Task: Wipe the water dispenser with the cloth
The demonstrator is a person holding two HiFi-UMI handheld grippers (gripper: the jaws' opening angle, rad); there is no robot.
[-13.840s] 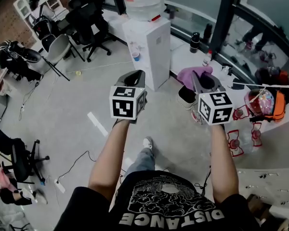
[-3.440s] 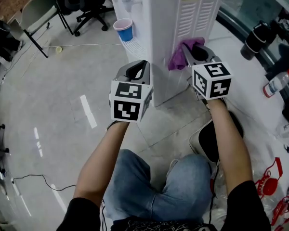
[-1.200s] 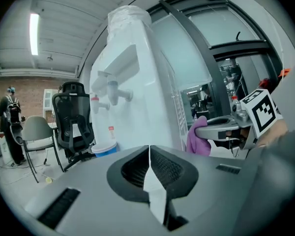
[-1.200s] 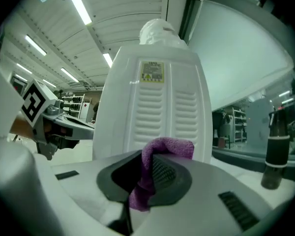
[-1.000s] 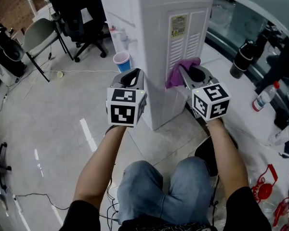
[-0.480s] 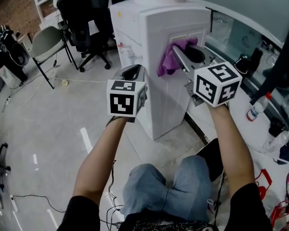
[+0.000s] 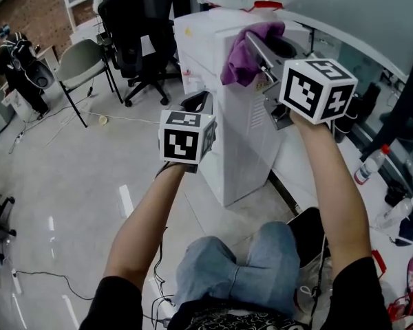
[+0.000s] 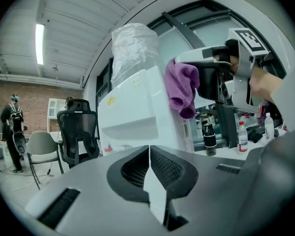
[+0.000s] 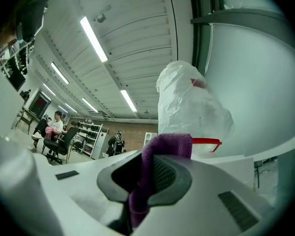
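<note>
Right gripper (image 9: 150, 178): jaws clamped on purple cloth (image 7: 244, 53), at water dispenser (image 7: 237, 143) top edge. Left gripper (image 8: 149, 166): jaws together, empty. Wiping apparently under way, extent done unclear

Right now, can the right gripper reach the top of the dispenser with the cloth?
Probably yes. The right gripper holds the cloth up by the dispenser's top edge, and nothing seems to stand between them.

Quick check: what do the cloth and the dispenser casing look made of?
Cloth: soft purple fabric, probably microfibre; it folds and droops limply. Dispenser casing: likely white moulded plastic, smooth satin finish, with vent slats in its side.
</note>
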